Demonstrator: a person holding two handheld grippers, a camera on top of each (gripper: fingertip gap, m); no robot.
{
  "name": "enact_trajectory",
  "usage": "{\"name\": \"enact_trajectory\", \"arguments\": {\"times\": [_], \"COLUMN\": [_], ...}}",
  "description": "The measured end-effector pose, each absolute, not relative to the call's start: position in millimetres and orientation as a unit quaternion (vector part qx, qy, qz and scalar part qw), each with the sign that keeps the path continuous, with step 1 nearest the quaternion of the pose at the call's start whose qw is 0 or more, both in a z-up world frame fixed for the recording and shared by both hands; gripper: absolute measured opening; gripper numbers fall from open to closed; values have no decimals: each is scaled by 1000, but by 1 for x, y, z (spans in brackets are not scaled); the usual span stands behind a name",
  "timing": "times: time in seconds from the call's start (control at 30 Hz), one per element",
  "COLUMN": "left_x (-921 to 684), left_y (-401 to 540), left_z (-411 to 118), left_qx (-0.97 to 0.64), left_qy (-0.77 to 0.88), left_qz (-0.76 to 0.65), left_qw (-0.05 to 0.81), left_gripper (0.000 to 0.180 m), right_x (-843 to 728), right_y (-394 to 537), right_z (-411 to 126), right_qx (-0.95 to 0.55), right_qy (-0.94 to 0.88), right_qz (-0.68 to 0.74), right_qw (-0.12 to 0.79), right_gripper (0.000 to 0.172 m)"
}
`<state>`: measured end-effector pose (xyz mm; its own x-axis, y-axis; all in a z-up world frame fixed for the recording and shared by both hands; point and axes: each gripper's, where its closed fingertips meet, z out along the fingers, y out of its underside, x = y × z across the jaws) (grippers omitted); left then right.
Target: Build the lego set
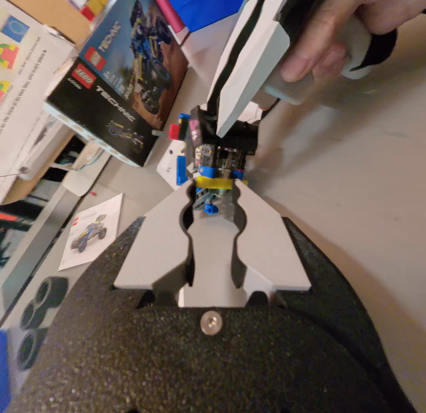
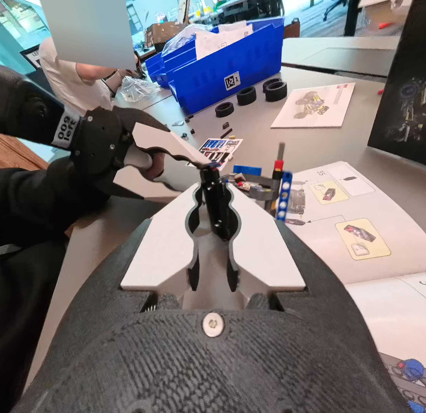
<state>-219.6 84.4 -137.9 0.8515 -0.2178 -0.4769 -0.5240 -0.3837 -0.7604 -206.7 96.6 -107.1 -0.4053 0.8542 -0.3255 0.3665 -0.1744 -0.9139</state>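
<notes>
Left gripper [image 1: 215,183] fingers clamp brick model [image 1: 216,171] at yellow beam, right gripper [image 2: 213,186] fingers pinch its black panel [image 2: 215,206]

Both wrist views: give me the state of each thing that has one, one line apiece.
Left gripper: shut on the model's yellow-and-blue end.
Right gripper: shut on the model's black panel.
Brick-built model: part-built, held between both grippers.
Instruction booklet: open, flat.
Black tyres: loose, unmounted.
Blue bin: open-topped, papers inside.
Toy box: closure unclear.
</notes>
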Motion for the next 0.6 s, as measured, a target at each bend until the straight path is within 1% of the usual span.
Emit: {"name": "enact_trajectory", "arguments": {"times": [0.03, 0.2, 0.23, 0.3, 0.37, 0.43, 0.47, 0.5, 0.53, 0.6], "left_x": [-218, -208, -203, -192, -183, -174, -166, -158, -153, -148], "left_y": [86, 90, 90, 86, 81, 74, 67, 60, 57, 54], "left_z": [-139, -129, -124, -109, -93, -78, -76, -76, -81, -99], "left_qx": [-822, -846, -844, -832, -803, -755, -735, -719, -712, -725], "left_qy": [230, 160, 141, 88, 22, -50, -67, -74, -83, -94], "left_qz": [128, -27, -71, -181, -310, -448, -507, -555, -583, -589], "left_qw": [505, 507, 513, 517, 509, 476, 445, 412, 383, 343], "left_gripper": [20, 8, 6, 4, 4, 4, 4, 4, 4, 4], "right_x": [-207, -206, -203, -192, -176, -161, -153, -146, -140, -131], "right_y": [97, 105, 107, 106, 97, 90, 86, 84, 81, 76], "right_z": [-109, -108, -108, -105, -95, -87, -85, -85, -86, -97], "right_qx": [-506, -500, -486, -432, -368, -311, -286, -269, -257, -232], "right_qy": [-607, -609, -626, -664, -683, -693, -700, -704, -710, -739], "right_qz": [578, 578, 568, 559, 581, 596, 599, 601, 601, 577], "right_qw": [202, 210, 221, 243, 247, 261, 264, 265, 264, 262], "right_gripper": [18, 31, 32, 40, 49, 51, 52, 57, 64, 65]}}
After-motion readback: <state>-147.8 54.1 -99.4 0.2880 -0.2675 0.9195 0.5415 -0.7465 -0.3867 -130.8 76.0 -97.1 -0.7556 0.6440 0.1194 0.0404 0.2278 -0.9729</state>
